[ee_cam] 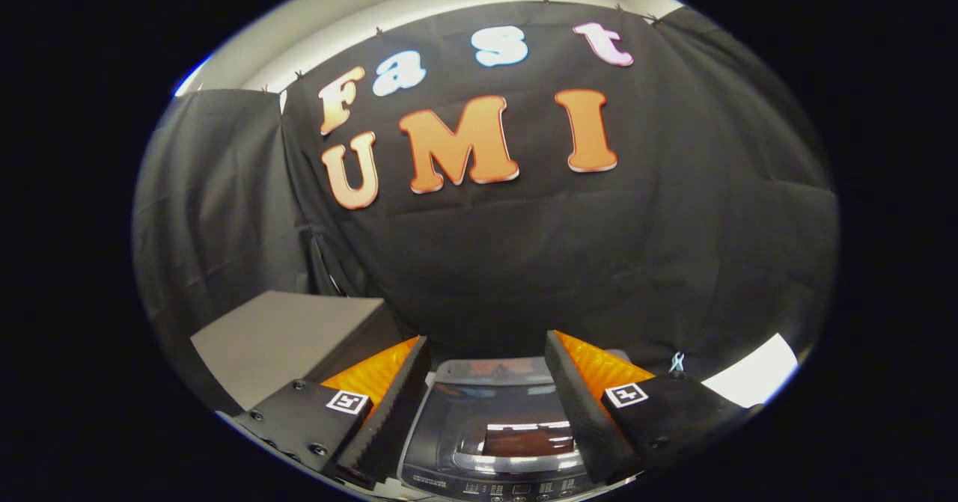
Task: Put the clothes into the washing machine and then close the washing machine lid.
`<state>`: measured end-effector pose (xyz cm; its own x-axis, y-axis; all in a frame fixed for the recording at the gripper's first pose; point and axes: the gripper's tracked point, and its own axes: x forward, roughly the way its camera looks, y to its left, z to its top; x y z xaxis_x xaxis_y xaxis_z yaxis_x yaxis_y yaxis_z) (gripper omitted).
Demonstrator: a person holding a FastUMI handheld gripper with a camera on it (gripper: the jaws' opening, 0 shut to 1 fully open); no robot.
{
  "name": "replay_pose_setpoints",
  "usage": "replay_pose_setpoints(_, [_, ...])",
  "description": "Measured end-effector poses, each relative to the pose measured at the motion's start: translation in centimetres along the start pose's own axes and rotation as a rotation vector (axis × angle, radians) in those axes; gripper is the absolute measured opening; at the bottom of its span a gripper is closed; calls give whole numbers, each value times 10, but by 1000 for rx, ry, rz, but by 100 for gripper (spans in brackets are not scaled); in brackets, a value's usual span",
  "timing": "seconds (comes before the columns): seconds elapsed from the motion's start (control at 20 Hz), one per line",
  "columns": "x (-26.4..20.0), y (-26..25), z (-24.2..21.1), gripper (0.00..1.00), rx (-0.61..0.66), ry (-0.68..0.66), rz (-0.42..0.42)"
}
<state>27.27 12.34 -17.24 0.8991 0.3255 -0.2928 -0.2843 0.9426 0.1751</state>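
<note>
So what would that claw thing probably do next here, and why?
Probably tip down toward the washing machine and go for the front edge of its lid. The gripper is open and holds nothing, the machine sits between and just ahead of its fingers, and the glossy lid looks shut, so clothes could not go in yet.

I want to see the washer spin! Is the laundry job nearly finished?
Hard to say. The washing machine sits below the open, empty gripper, its glossy lid looking closed. Whether clothes are already inside can't be told, so loading may be either done or still ahead.
</note>
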Motion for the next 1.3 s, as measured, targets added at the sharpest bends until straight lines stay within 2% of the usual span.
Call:
replay_pose_setpoints(0.25, [-54,0,68,99,-44,-117,9])
replay_pose_setpoints(0.55, [-105,-14,119,99,-44,-199,-6])
replay_pose_setpoints(0.9, [-150,-36,134,98,-82,-226,-48])
replay_pose_setpoints(1.3, [-166,-52,136,98,-53,-222,-69])
